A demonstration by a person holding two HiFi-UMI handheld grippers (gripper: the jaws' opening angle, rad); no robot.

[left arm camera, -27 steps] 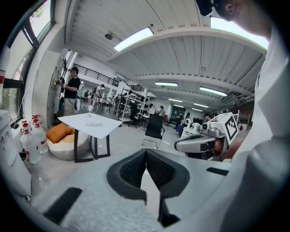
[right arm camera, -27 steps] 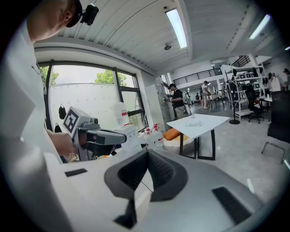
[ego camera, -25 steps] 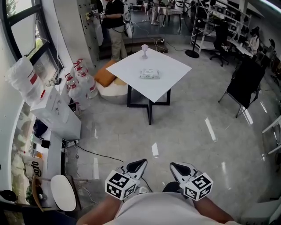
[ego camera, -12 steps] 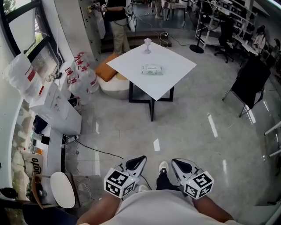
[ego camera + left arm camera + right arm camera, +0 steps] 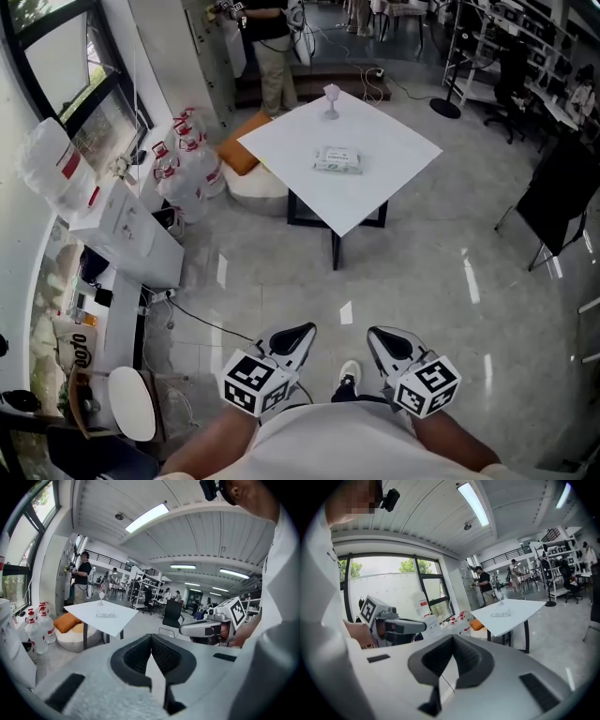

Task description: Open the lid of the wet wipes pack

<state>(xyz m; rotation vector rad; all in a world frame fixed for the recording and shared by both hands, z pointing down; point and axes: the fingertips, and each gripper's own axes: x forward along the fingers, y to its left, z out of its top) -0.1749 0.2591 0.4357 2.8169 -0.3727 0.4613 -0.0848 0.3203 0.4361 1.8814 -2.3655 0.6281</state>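
The left claw (image 5: 294,336) and right claw (image 5: 388,339) sit closed and empty at bottom centre. The wet wipes pack (image 5: 338,159) lies on the white tabletop (image 5: 394,152), upper centre, well apart; best to reach it squarely before opening either.

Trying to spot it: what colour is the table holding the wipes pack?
White table, clearest in head view.

A glossy grey tiled floor (image 5: 441,309) reflects long ceiling strip lights (image 5: 147,517). A white square surface on black legs (image 5: 394,155) stands mid-room. Just beside it, an orange cushion (image 5: 242,155) rests on a white pouffe (image 5: 255,185). Dark-framed windows (image 5: 66,84) line the left wall, and black metal shelving (image 5: 483,42) stands at the far right.
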